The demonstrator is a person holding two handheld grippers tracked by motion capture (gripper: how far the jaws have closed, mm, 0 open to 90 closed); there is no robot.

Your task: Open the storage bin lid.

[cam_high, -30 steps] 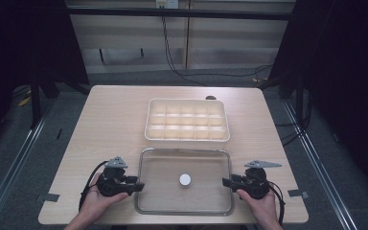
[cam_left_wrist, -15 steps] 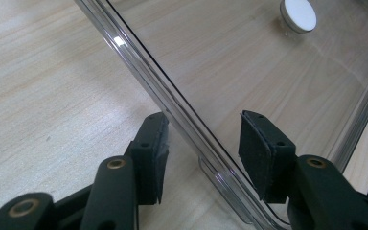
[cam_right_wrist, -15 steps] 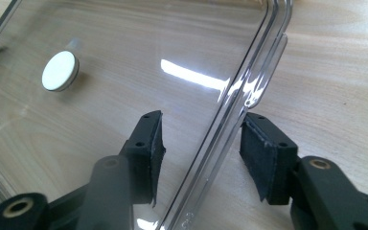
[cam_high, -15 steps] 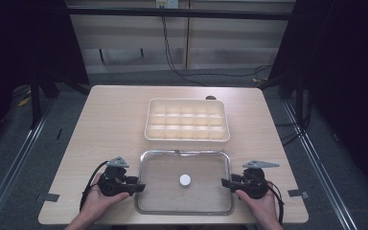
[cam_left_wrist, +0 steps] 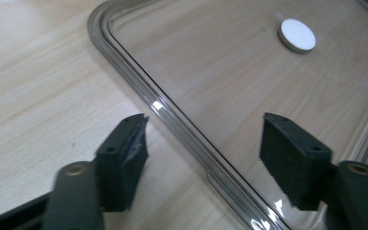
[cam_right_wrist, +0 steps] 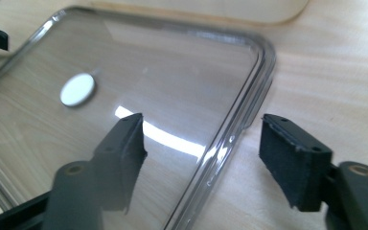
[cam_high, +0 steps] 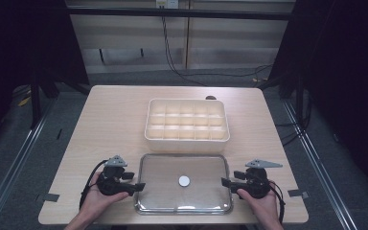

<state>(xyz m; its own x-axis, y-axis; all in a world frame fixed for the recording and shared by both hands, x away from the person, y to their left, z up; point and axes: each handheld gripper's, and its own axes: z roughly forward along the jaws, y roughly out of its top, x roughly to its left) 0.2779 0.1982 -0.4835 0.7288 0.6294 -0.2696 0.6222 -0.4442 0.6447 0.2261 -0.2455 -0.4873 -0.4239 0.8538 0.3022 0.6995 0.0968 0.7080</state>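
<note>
Pale wood worktop (cam_high: 105,120), dark room behind: from high, the clear lid (cam_high: 163,191) lies flat at 6 o'clock of the compartment box (cam_high: 187,120), my left gripper (cam_high: 139,186) and right gripper (cam_high: 226,181) at its ends. Left gripper view: my jaws have just been opening, wide astride the lid's rim (cam_left_wrist: 172,120), gripping nothing. Right gripper view: likewise, rim (cam_right_wrist: 249,100) between them. Thin, stiff, slick plastic, I judge; grip the raised rim.

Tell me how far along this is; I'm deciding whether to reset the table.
Done: the clear lid lies flat on the table, in front of the compartment box. In hand: the left gripper and right gripper straddle the lid's side edges, jaws just opened, pads clear. Left: probably withdrawing both grippers.
</note>
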